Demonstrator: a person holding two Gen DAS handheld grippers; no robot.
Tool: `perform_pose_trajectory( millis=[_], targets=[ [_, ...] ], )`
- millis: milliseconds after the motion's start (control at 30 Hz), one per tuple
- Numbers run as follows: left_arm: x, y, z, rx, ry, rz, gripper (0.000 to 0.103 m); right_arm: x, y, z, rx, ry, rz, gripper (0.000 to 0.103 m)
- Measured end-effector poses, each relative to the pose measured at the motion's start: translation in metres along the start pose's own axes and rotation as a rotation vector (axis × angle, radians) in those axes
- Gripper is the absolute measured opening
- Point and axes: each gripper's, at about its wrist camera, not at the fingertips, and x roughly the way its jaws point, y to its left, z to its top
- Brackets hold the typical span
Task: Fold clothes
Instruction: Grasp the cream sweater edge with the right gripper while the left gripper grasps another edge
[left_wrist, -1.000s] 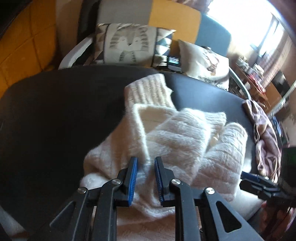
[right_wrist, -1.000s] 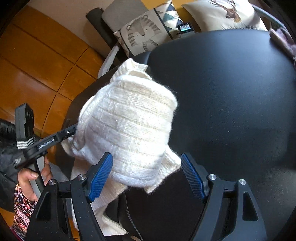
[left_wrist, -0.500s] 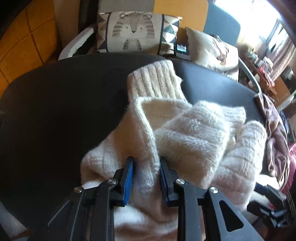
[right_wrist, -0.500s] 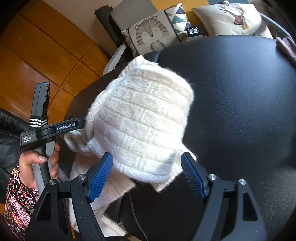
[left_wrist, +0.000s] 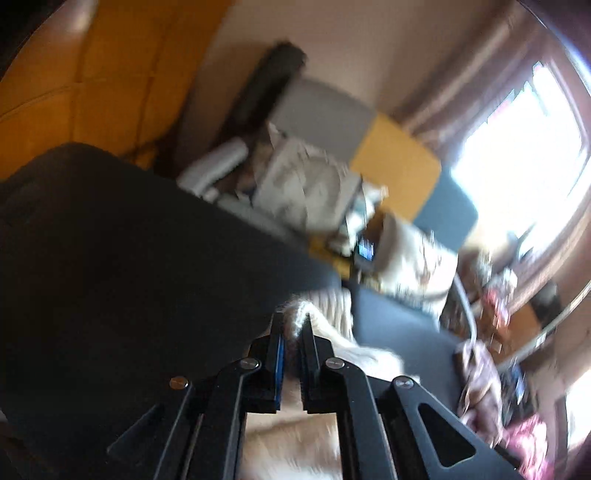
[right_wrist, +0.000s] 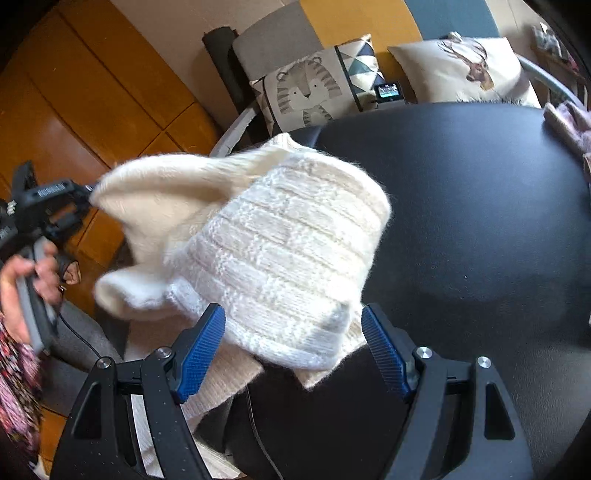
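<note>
A cream knitted sweater (right_wrist: 280, 254) lies bunched at the near left edge of the round black table (right_wrist: 480, 221). My left gripper (left_wrist: 293, 325) is shut on a fold of the sweater (left_wrist: 332, 321) and holds it lifted; in the right wrist view the left gripper (right_wrist: 86, 194) pulls the fabric up and out to the left. My right gripper (right_wrist: 293, 332) is open, its blue pads on either side of the sweater's ribbed part, not closed on it. The left wrist view is blurred by motion.
A tiger cushion (right_wrist: 310, 92) and a deer cushion (right_wrist: 465, 70) sit on seats behind the table, with a small screen device (right_wrist: 388, 90) between them. A pinkish-brown garment (right_wrist: 569, 122) lies at the table's right edge. Orange wood panels line the left wall.
My left gripper closed on a sweater fold and swung up and away to the left, lifting and stretching the fabric. My right gripper stayed open in about the same place.
</note>
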Motion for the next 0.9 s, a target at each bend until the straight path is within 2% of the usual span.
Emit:
perform_pose_trajectory(
  millis=[100, 200, 267, 367, 500, 567, 600, 633, 700, 767, 800, 833, 900],
  targets=[
    [-0.023, 0.026, 0.013, -0.097, -0.05, -0.014, 0.005, 0.005, 0.003, 0.0, 0.002, 0.016, 0.009, 0.079],
    [-0.044, 0.055, 0.015, -0.168, -0.104, -0.011, 0.0, 0.01, 0.006, 0.001, 0.033, 0.03, 0.068, 0.079],
    [-0.065, 0.07, 0.017, -0.173, -0.174, 0.006, 0.0, 0.015, 0.011, 0.002, 0.041, 0.049, 0.086, 0.079],
    [-0.078, 0.082, 0.017, -0.135, -0.188, 0.036, 0.0, 0.024, 0.017, 0.006, 0.022, 0.045, 0.031, 0.079],
    [-0.057, 0.081, 0.005, -0.04, -0.054, 0.077, 0.0, 0.046, 0.028, 0.017, -0.009, 0.058, -0.023, 0.079],
    [-0.044, 0.071, -0.006, 0.03, -0.019, 0.102, 0.006, 0.058, 0.036, 0.022, -0.034, 0.077, -0.05, 0.079],
    [-0.035, 0.064, -0.011, 0.073, 0.012, 0.116, 0.014, 0.063, 0.04, 0.023, -0.059, 0.079, -0.077, 0.079],
    [-0.026, 0.058, -0.017, 0.117, 0.043, 0.13, 0.017, 0.069, 0.044, 0.024, -0.084, 0.08, -0.103, 0.079],
    [-0.005, 0.046, -0.027, 0.208, 0.106, 0.163, 0.018, 0.078, 0.046, 0.024, -0.102, 0.098, -0.121, 0.079],
    [0.016, 0.036, -0.036, 0.29, 0.176, 0.197, 0.018, 0.082, 0.046, 0.022, -0.121, 0.116, -0.115, 0.057],
    [0.025, 0.032, -0.041, 0.327, 0.206, 0.203, 0.018, 0.081, 0.046, 0.021, -0.137, 0.114, -0.112, 0.04],
    [0.03, 0.029, -0.045, 0.363, 0.218, 0.192, 0.018, 0.079, 0.046, 0.017, -0.15, 0.106, -0.109, 0.034],
    [0.037, 0.026, -0.05, 0.42, 0.233, 0.172, 0.018, 0.078, 0.044, 0.012, -0.172, 0.096, -0.099, 0.031]
  ],
)
